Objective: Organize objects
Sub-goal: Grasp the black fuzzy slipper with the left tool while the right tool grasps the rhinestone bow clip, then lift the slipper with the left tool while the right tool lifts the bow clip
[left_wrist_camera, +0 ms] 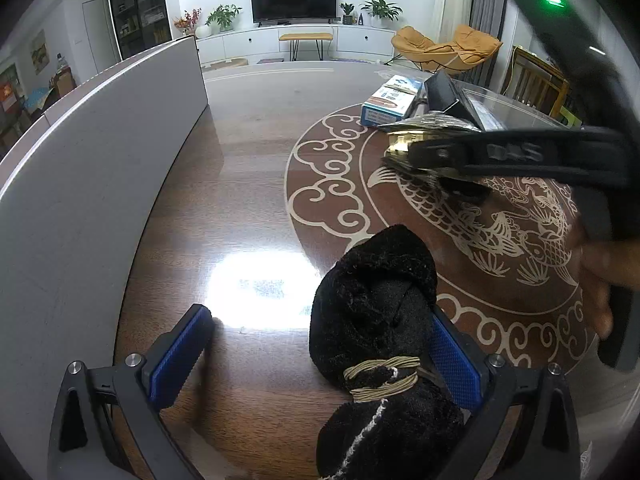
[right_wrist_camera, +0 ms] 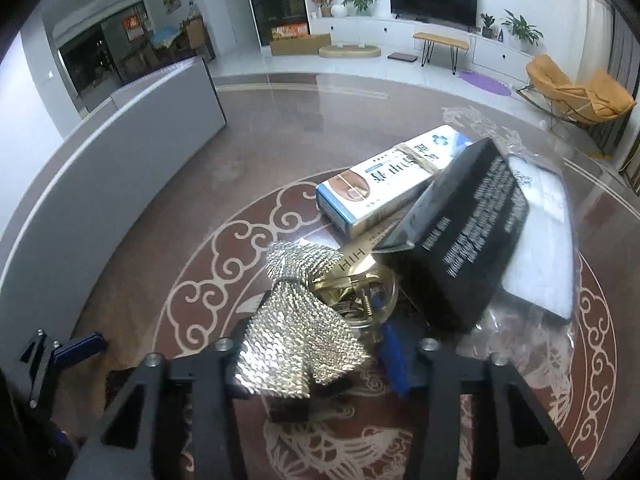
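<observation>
A black rolled sock bundle (left_wrist_camera: 376, 320) tied with a tan elastic band lies on the brown patterned table (left_wrist_camera: 248, 184), resting against the right blue pad of my open left gripper (left_wrist_camera: 320, 348). My right gripper (right_wrist_camera: 316, 344) is shut on a silver sequin bow (right_wrist_camera: 304, 320) with a gold clip and key ring, held low over the table. It shows from the side in the left wrist view (left_wrist_camera: 432, 152). A white and blue box (right_wrist_camera: 384, 184) and a black box (right_wrist_camera: 464, 240) lie just beyond the bow.
A grey curved panel (left_wrist_camera: 88, 160) stands along the table's left side. A clear plastic bag with a white item (right_wrist_camera: 544, 240) lies under the black box. My left gripper's fingertip (right_wrist_camera: 80, 346) shows at lower left of the right wrist view.
</observation>
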Motion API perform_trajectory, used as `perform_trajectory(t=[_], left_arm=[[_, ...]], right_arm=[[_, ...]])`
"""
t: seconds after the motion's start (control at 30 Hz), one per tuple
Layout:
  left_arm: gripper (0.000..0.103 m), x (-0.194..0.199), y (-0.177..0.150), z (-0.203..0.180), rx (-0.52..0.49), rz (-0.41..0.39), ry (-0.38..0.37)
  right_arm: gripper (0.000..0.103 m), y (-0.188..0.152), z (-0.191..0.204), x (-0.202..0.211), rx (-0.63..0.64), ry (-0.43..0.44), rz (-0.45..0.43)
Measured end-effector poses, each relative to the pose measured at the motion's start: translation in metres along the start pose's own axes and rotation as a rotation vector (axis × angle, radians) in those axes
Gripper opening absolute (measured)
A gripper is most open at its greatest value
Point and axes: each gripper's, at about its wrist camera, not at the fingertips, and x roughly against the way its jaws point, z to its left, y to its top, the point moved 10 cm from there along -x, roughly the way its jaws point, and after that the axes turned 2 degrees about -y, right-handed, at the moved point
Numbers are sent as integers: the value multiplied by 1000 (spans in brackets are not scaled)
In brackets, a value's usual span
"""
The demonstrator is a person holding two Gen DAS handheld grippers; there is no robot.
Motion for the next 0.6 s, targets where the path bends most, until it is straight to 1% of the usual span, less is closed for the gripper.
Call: perform_trajectory(t=[0.1,0.23,0.27,0.33,0.43,0.47,0.5,0.53,0.57,0.6], left_arm=[[103,0,0,0,0,0,0],[103,0,0,0,0,0,0],[103,0,0,0,0,0,0],[103,0,0,0,0,0,0],[103,0,0,0,0,0,0],[103,0,0,0,0,0,0],[103,0,0,0,0,0,0],[103,0,0,0,0,0,0],[103,0,0,0,0,0,0],[103,0,0,0,0,0,0]], right_arm=[[48,-20,-17,30,-37,-37,-48],[48,-70,-60,86,-120,-222,-134],[48,-89,-71,100,-135,-268,-146],[48,-115,-84,116,-159,-306,-158],[49,-148,-99,129,-233,-307,-158],[53,-157,-103,131,-267,-299,-140],[65,-161,-105,132,-286,-291,-135],[72,-164,-108,133,-300,-290,-131],[83,-166,-112,136,-306,-302,-126],[85,-168,-115,137,-314,-309,-124]])
